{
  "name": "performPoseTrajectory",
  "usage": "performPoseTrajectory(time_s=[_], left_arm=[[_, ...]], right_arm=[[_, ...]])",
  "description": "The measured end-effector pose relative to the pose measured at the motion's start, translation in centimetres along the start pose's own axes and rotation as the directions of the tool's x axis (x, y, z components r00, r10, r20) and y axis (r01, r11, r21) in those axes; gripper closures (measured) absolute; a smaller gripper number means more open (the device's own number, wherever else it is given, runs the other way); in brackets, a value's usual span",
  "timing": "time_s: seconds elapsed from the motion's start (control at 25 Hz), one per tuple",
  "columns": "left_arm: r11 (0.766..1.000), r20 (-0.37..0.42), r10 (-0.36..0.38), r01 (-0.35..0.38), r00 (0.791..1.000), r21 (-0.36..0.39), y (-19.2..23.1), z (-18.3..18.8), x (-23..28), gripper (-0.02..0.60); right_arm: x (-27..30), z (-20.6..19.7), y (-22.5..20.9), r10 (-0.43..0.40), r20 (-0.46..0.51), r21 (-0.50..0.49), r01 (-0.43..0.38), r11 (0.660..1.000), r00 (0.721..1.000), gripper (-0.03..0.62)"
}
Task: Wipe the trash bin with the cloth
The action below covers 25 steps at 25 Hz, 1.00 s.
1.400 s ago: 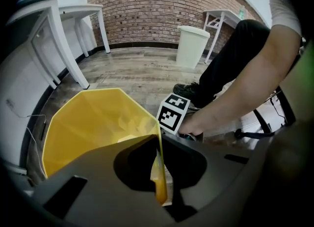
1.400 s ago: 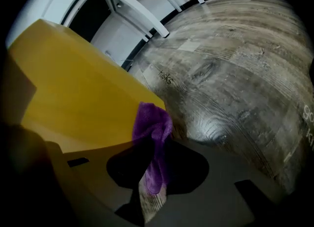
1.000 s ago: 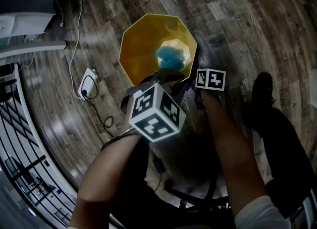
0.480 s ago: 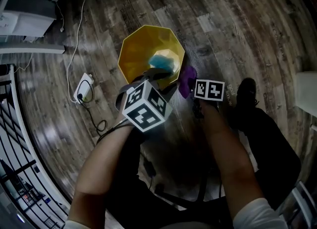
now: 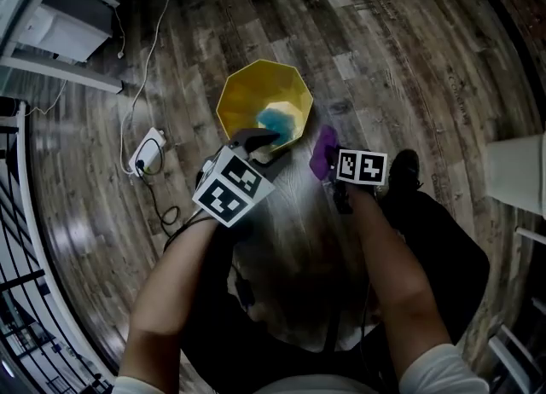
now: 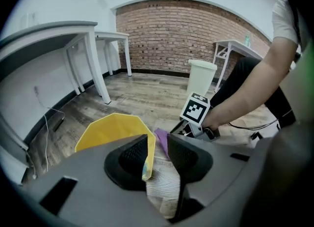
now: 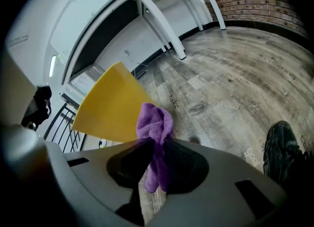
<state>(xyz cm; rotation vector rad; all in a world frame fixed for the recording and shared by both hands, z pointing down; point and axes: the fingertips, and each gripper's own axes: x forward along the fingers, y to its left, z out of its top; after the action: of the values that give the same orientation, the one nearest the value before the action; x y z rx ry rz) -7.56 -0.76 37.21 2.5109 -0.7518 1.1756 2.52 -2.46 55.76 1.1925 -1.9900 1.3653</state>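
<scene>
1. Yellow faceted plastic trash bin [image 5: 243, 98] [image 6: 108, 130] [image 7: 110, 103]: its near rim stands between the fingers [image 6: 130, 152] of the left gripper [image 5: 258, 141] [image 6: 158, 142]. These are spread and have just been opening. In the left gripper view the yellow wall lies close against the left pad, with a gap of floor showing before the right pad.
2. The right gripper [image 5: 331, 170] [image 7: 156, 145] has its fingers pressed together on a purple fleecy cloth [image 5: 322, 149] [image 7: 154, 120] [image 6: 162, 135]. A bunch of the cloth stands up above the pads and a tail hangs down between them.
3. The cloth is just beside the bin's outer wall, on the side nearer the right gripper; whether it touches the wall I cannot tell.
4. The bin stands mouth up on a grey-brown wooden plank floor [image 5: 384, 60], right in front of both grippers. A crumpled blue lump [image 5: 275, 119] lies at its bottom; what it is I cannot tell.
5. Bare forearms run back from both grippers toward the bottom of the head view.
6. A black shoe [image 5: 401, 166] [image 7: 284, 147] rests on the floor near the right gripper.
7. A white power strip [image 5: 149, 149] with trailing cables lies to the left of the bin, well apart from it.
8. Farther off, the left gripper view shows a pale round waste bin [image 6: 201, 76], white tables [image 6: 73, 39] and a red brick wall [image 6: 181, 34].
</scene>
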Motion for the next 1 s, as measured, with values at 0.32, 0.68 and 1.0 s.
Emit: performPoseTrajectory(time_s=[0.32, 0.68, 1.0], left_arm=[[0.986, 0.137, 0.143, -0.128, 0.98, -0.11, -0.2, 2.0, -5.9, 0.462], [0.975, 0.16, 0.209, -0.192, 0.965, -0.116, -2.0, 2.7, -11.1, 0.462], [0.957, 0.163, 0.284, -0.27, 0.945, -0.103, -2.9, 2.7, -15.1, 0.462]], right_arm=[[-3.8, 1.1, 3.2, 0.01, 0.039, -0.054, -0.008, 0.999, 0.999, 0.507], [-9.4, 2.0, 5.8, 0.004, 0.081, -0.126, 0.006, 0.992, 0.997, 0.507], [-14.2, 3.2, 8.0, 0.012, 0.126, -0.21, 0.015, 0.978, 0.992, 0.507]])
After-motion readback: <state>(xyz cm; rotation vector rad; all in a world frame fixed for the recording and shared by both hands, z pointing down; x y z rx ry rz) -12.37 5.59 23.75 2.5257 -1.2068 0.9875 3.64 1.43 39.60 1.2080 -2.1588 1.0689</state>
